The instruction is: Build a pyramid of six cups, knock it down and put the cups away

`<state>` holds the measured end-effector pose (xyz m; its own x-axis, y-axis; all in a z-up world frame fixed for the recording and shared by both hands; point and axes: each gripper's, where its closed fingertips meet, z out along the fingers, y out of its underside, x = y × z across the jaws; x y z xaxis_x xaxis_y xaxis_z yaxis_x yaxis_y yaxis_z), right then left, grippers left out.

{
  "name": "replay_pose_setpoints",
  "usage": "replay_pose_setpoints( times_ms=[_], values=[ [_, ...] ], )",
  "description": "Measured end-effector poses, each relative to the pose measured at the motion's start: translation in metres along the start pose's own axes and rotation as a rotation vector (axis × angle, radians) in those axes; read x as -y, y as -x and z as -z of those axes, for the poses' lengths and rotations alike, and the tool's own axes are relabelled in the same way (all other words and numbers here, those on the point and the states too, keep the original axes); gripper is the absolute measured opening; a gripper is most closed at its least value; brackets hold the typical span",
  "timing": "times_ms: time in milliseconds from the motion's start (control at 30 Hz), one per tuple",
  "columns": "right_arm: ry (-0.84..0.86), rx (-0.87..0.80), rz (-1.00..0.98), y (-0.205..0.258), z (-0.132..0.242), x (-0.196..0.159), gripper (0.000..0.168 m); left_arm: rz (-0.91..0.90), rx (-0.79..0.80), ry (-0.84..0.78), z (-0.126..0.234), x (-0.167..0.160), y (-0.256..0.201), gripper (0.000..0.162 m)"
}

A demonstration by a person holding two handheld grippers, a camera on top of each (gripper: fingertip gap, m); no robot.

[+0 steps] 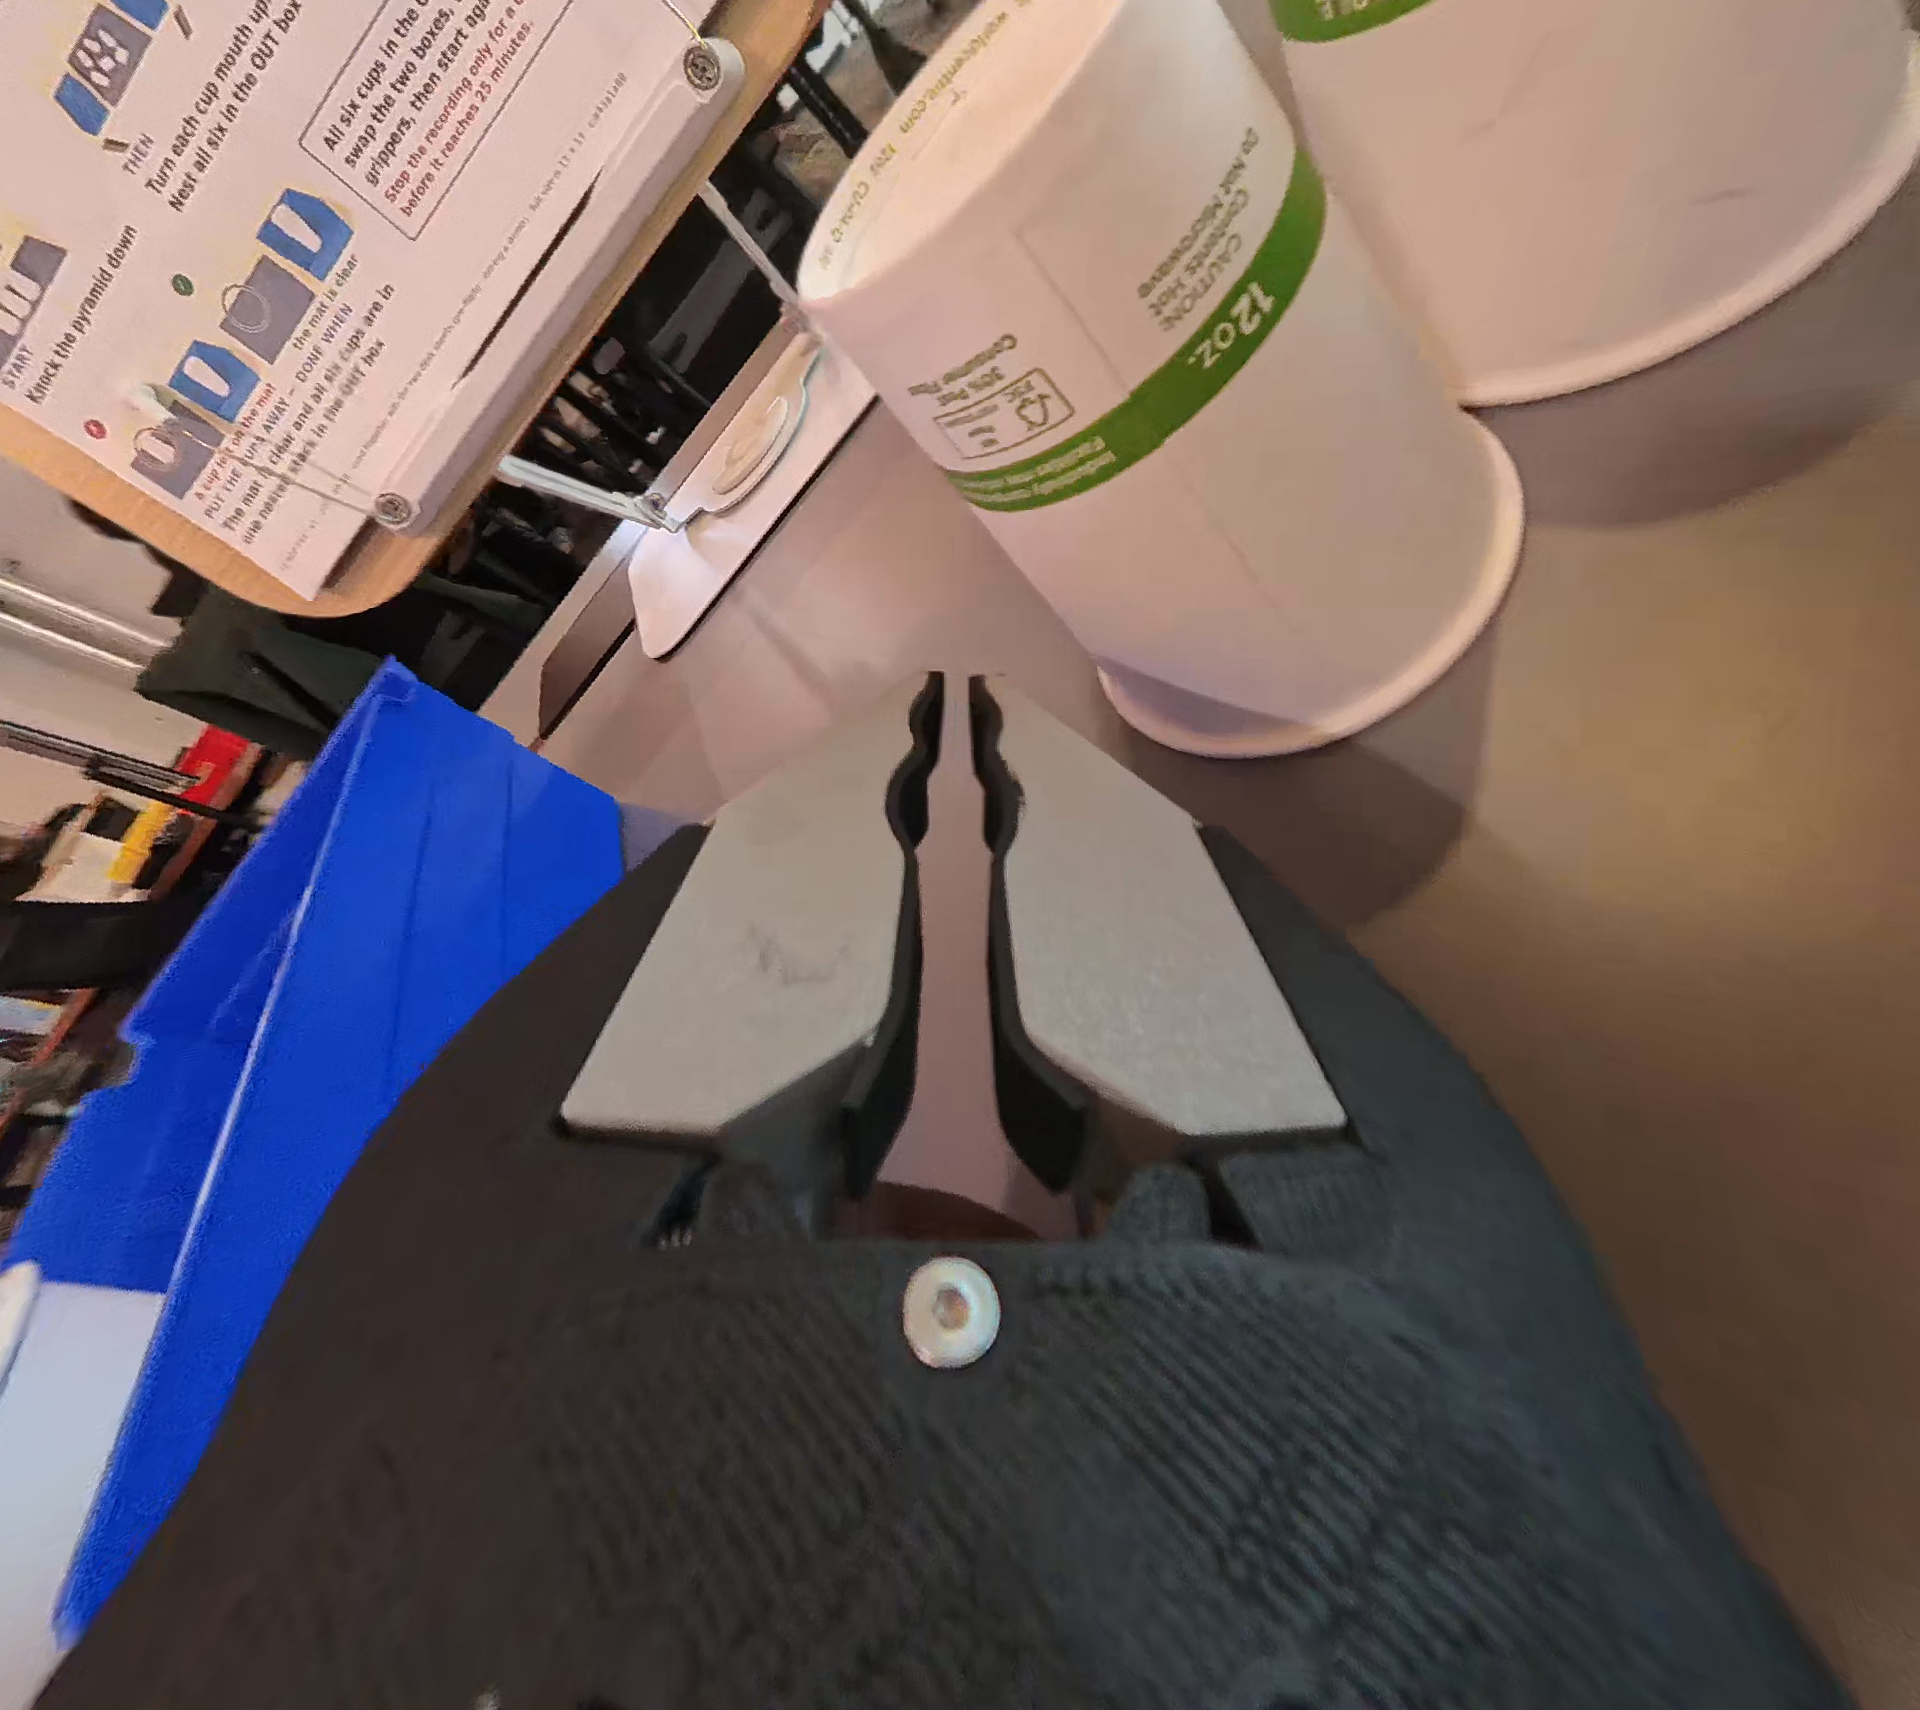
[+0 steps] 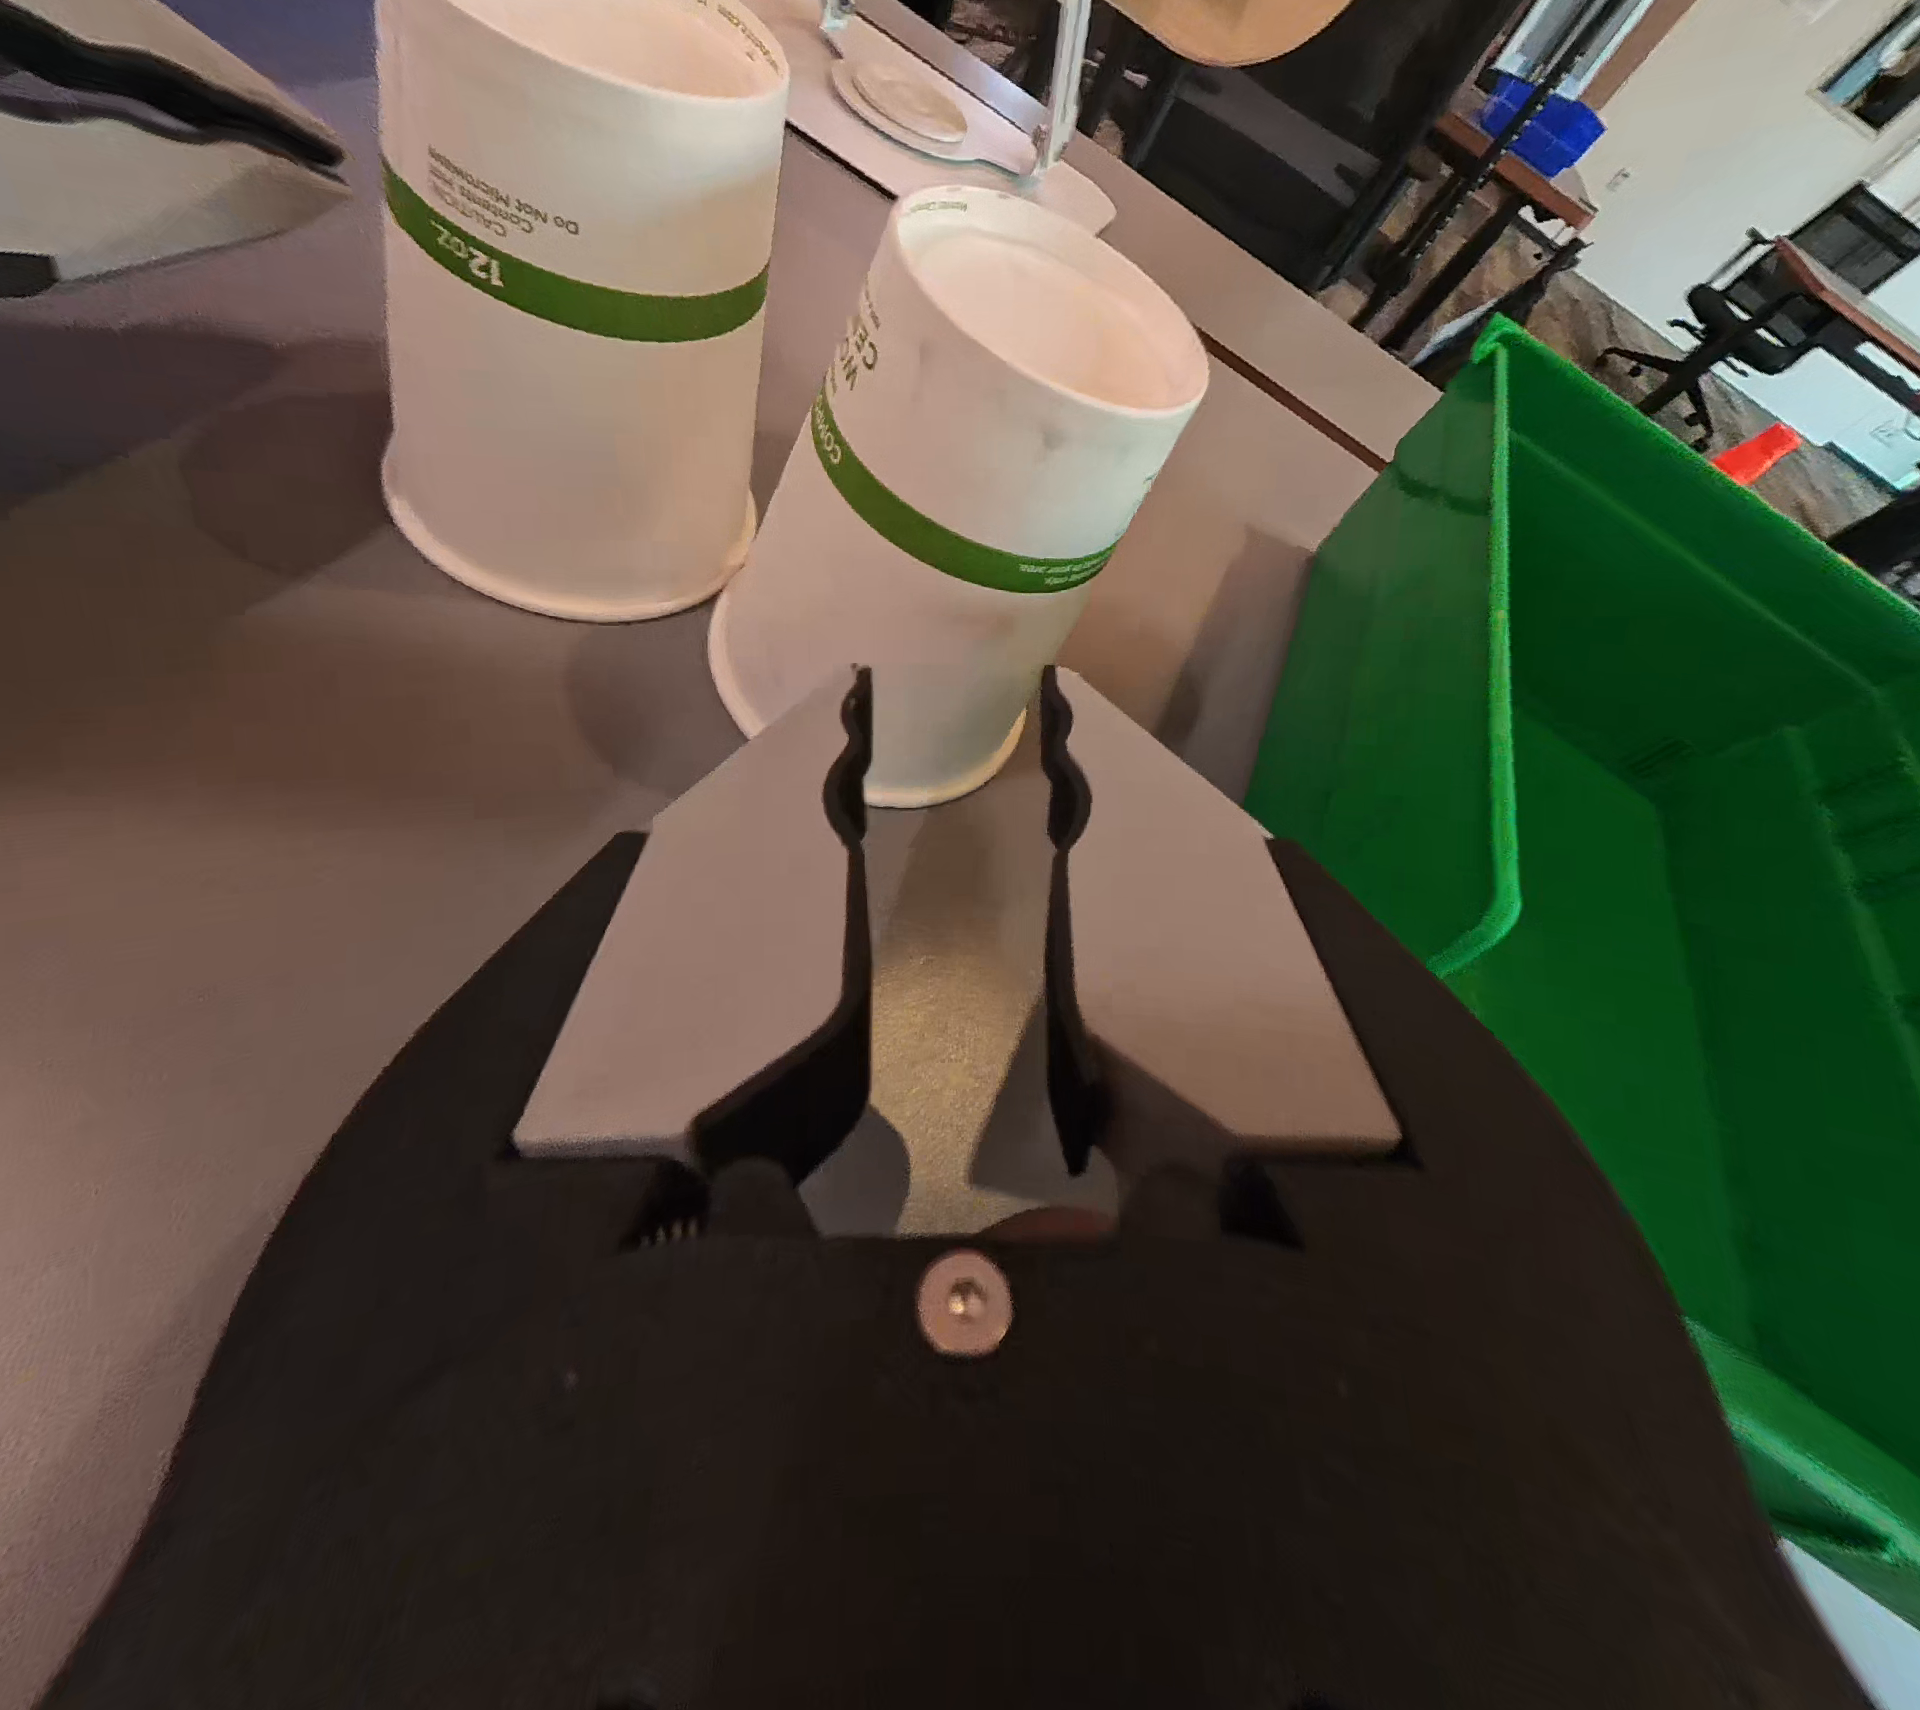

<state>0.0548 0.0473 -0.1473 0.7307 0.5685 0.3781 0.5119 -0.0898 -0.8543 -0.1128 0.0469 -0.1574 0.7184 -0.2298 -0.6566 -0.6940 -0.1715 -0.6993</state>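
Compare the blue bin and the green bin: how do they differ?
The blue bin sits beside the left gripper; the green bin sits beside the right gripper. The green bin's open inside shows no cups; the blue bin shows only its outer wall. Both look like plastic bins on the same table.

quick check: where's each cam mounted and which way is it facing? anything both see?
Left wrist view: sits on the left tongs, rolled sideways, faces two mouth-down cups and the instruction board; blue bin beside; fingers nearly shut, empty.
Right wrist view: sits on the right tongs, faces two cups, green bin at right; fingers apart, empty.
Shared: both cups, the board's stand, the grey mat; the left tongs show at the right view's left edge.
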Motion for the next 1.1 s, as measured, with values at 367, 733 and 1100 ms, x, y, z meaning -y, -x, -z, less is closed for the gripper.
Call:
replay_pose_setpoints(
  times_ms=[367, 733, 1100],
  values=[
    [-0.022, 0.110, -0.076, -0.001, 0.002, -0.003, 0.031, 0.219, -0.138, -0.114, 0.100, 0.018, 0.106, 0.000],
    [-0.009, 0.132, -0.093, 0.003, -0.002, -0.005, 0.031, 0.265, 0.085, -0.013, 0.127, -0.078, 0.196, 0.008],
    [0.005, 0.133, -0.063, 0.006, -0.004, -0.007, 0.032, 0.265, 0.028, 0.021, 0.124, -0.093, 0.188, 0.017]
  ],
)
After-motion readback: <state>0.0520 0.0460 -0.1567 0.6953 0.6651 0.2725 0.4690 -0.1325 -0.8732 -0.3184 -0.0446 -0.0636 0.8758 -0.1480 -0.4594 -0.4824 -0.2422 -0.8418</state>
